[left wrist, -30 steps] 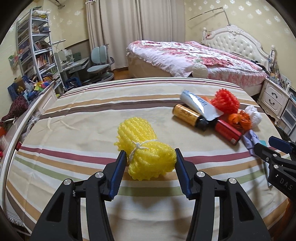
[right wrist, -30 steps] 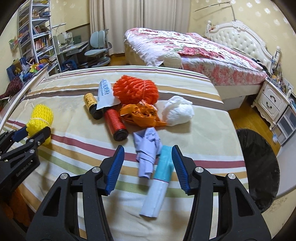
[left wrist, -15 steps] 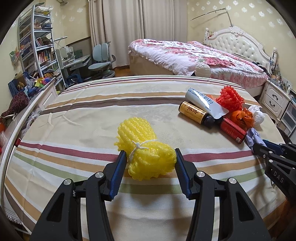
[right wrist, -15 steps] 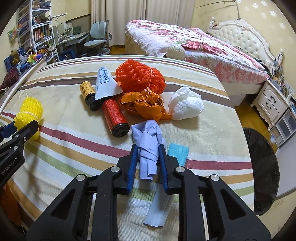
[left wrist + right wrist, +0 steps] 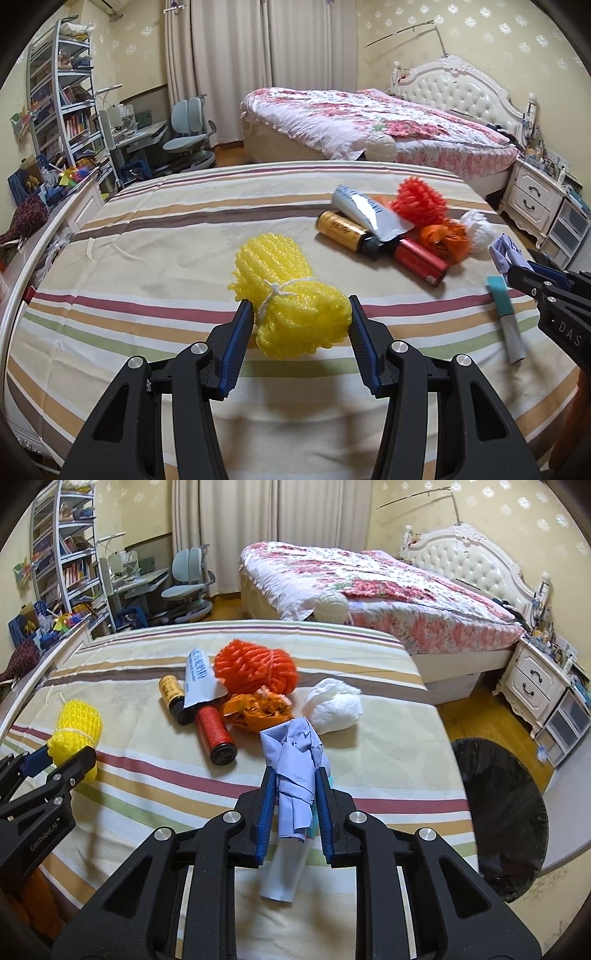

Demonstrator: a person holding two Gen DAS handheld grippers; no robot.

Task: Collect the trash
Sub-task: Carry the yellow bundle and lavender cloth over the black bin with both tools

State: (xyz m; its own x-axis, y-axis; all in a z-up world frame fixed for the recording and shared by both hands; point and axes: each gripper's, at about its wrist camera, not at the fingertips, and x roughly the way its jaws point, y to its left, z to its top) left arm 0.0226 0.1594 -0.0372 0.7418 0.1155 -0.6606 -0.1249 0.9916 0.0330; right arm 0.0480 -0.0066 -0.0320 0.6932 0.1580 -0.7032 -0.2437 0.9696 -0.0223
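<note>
My left gripper (image 5: 300, 304) is shut on a yellow foam net bundle (image 5: 273, 258), its blue pads pressing both sides just above the striped bedsheet (image 5: 147, 258). In the right wrist view the same bundle (image 5: 79, 720) and left gripper (image 5: 64, 755) show at the far left. My right gripper (image 5: 295, 779) is shut on a crumpled lavender paper (image 5: 295, 753), held a little above the sheet. A teal and white tube (image 5: 282, 871) lies under it. From the left wrist view the right gripper (image 5: 524, 269) enters at the right edge with the paper (image 5: 504, 251).
More trash lies mid-sheet: an orange foam net (image 5: 255, 664), an orange bag (image 5: 258, 710), a white wad (image 5: 334, 707), a red can (image 5: 214, 731), a gold bottle (image 5: 170, 692) and a white tube (image 5: 199, 675). A black bin (image 5: 498, 812) stands on the floor at the right.
The right gripper closed on the lavender paper and raised it off the teal tube. The left gripper kept its hold on the yellow bundle and shifted slightly.
</note>
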